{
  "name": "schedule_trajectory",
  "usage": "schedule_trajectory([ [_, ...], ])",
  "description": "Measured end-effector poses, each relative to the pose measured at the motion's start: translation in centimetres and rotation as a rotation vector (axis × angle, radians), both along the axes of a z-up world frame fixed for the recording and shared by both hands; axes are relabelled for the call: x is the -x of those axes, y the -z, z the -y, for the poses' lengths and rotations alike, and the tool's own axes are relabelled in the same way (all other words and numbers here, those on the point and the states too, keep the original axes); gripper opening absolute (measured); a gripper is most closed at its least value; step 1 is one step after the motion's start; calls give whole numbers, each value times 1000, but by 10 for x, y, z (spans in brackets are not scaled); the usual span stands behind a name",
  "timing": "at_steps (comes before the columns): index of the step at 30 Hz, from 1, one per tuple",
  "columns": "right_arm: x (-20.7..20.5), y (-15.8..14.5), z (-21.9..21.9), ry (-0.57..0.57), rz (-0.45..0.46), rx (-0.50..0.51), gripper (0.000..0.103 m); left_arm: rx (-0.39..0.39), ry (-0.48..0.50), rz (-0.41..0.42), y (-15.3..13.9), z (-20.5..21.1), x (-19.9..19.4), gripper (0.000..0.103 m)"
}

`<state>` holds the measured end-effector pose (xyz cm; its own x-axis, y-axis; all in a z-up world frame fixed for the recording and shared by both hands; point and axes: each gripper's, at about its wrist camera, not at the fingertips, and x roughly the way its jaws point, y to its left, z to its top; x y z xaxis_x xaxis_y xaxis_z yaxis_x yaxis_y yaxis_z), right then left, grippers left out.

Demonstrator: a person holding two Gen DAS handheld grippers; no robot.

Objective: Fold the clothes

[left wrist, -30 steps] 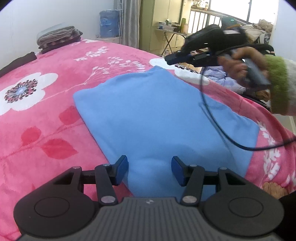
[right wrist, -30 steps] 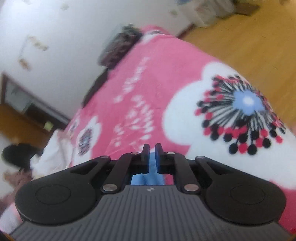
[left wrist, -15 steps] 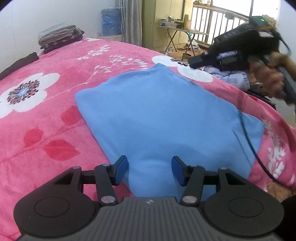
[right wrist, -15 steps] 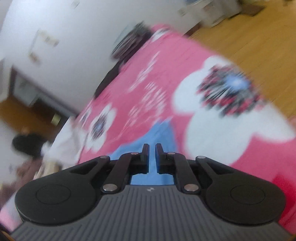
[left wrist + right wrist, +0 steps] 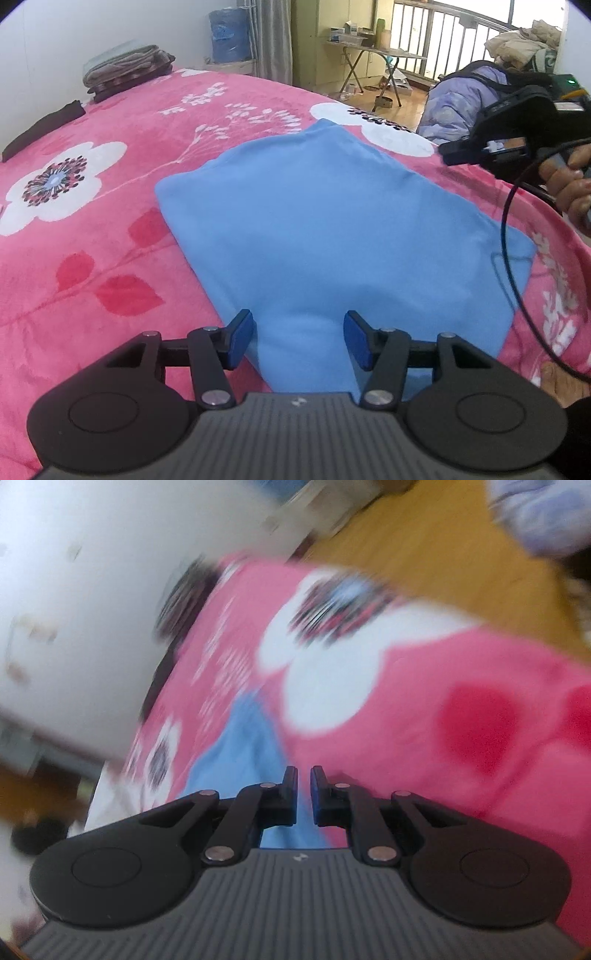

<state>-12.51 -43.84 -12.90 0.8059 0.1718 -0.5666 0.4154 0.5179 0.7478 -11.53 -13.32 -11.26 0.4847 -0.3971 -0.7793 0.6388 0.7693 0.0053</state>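
Pink fleece blanket with white flowers and red leaves [image 5: 92,236] is covering the bed and filling the left half of the left wrist view. At the upper left of that frame, a stack of folded grey and dark towels [image 5: 127,70] is sitting on the far corner of the bed, with a blue water jug [image 5: 229,35] standing beyond it by the wall. In the middle of the frame, the folded light-blue cloth garment [image 5: 332,229] is lying flat on the blanket, running from the centre down to the lower edge. The left claw [image 5: 298,339] is hovering at the bottom centre with its blue-padded fingers [image 5: 240,338] spread wide apart over the garment's near end, gripping nothing. At the right edge, the right claw [image 5: 480,149] is showing as a black device held in the person's hand [image 5: 570,184] off the garment's far right side, a black cable [image 5: 508,236] looping down from it. In the blurred right wrist view, the right claw [image 5: 303,794] is holding its fingers nearly together with only a thin gap and nothing between them, while the garment [image 5: 240,753] is lying in the lower centre-left, above the fingers.
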Motion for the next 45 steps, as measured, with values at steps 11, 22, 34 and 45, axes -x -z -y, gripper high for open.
schedule_trajectory([
  [11, -5, -25, -38, -143, 70, 64, 8, -19, -34, -44, -3, 3, -4, 57],
  [22, -15, -29, -67, -245, 55, 91, 8, -15, -85, -138, -8, 4, -14, 71],
  [34, -18, -32, -74, -263, 50, 131, 8, 29, -285, -204, -15, -14, -36, 95],
  [45, -23, -40, -88, -316, 44, 231, 8, -144, -369, -181, -13, -6, -57, 99],
])
